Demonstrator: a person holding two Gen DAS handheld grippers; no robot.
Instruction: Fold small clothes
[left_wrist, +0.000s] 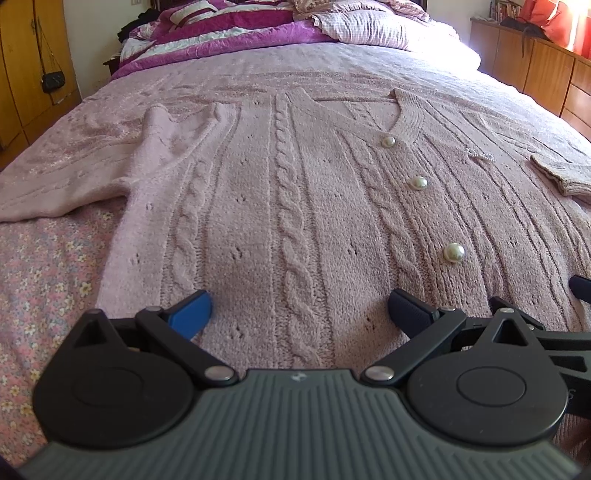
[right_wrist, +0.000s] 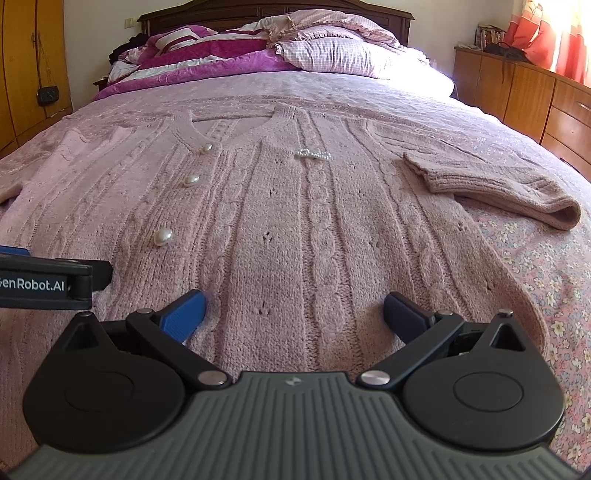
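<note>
A pink cable-knit cardigan (left_wrist: 295, 206) with three pearl buttons (left_wrist: 418, 182) lies flat on the bed, hem toward me; it also shows in the right wrist view (right_wrist: 295, 221). Its left sleeve (left_wrist: 74, 184) spreads out to the left. Its right sleeve (right_wrist: 491, 184) is folded across, cuff toward the chest. A small pearl brooch (right_wrist: 312, 154) sits on the chest. My left gripper (left_wrist: 299, 308) is open, empty, over the hem's left half. My right gripper (right_wrist: 293, 308) is open, empty, over the hem's right half. The left gripper's side shows at the left edge of the right wrist view (right_wrist: 55, 282).
The bed has a pink bedspread (right_wrist: 332, 88) and a floral sheet (right_wrist: 554, 280) at the near edges. Pillows and a purple quilt (right_wrist: 229, 55) are heaped at the headboard. Wooden cabinets (right_wrist: 524, 96) stand on the right, a wardrobe (left_wrist: 33, 74) on the left.
</note>
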